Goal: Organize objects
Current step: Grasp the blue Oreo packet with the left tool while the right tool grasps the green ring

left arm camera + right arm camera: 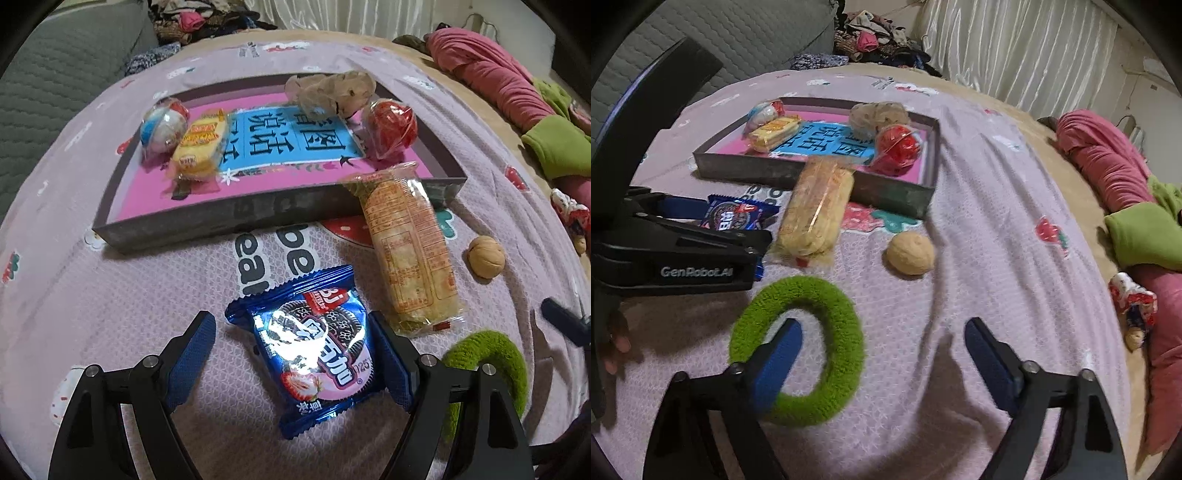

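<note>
My left gripper [295, 347] is open, its blue pads on either side of a blue cookie packet [310, 347] lying on the bed; the right pad touches the packet's edge. The packet also shows in the right wrist view [738, 216], behind the left gripper's body. My right gripper [882, 350] is open and empty, its left finger over the hole of a green fuzzy ring [798, 350]. A long cracker pack [410, 251] leans on the front wall of the grey box [207, 221]. A walnut [910, 253] lies right of the pack.
The box holds a pink-and-blue card, a yellow snack pack [201, 147], a blue-white ball [164, 127], a red wrapped ball [391, 127] and a beige bundle [328, 90]. Pink and green clothes [1115, 166] lie on the right. A grey headboard [55, 74] stands on the left.
</note>
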Demonstrator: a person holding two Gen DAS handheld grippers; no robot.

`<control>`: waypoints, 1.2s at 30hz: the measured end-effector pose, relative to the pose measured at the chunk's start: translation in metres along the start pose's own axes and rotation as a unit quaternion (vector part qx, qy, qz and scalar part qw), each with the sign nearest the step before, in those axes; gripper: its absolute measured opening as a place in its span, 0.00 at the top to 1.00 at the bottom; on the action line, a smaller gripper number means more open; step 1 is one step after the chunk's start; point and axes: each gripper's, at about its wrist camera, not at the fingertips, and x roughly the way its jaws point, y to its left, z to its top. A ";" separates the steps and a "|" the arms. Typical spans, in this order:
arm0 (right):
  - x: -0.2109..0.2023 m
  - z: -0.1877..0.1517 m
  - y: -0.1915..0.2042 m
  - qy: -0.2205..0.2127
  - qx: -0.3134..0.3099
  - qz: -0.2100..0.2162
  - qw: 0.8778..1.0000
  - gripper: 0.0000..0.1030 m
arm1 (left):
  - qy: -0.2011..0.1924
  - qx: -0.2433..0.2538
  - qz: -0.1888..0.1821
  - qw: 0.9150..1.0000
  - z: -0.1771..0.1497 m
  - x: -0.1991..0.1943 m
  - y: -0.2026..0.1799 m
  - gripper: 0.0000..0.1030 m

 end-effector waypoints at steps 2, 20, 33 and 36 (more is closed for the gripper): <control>0.003 -0.001 0.001 0.001 0.003 0.014 1.000 0.27 | 0.004 -0.004 -0.005 1.000 0.001 0.003 0.000 0.19; 0.000 -0.002 0.004 -0.003 0.012 0.078 0.997 0.68 | 0.016 0.008 -0.018 1.000 -0.001 0.000 0.001 0.46; -0.013 -0.002 -0.004 -0.030 0.033 0.114 0.992 0.85 | 0.003 -0.007 -0.022 1.000 -0.007 -0.012 0.011 0.46; -0.014 -0.002 0.000 -0.034 0.028 0.110 0.993 0.86 | -0.002 -0.008 -0.021 1.000 -0.008 -0.017 0.013 0.46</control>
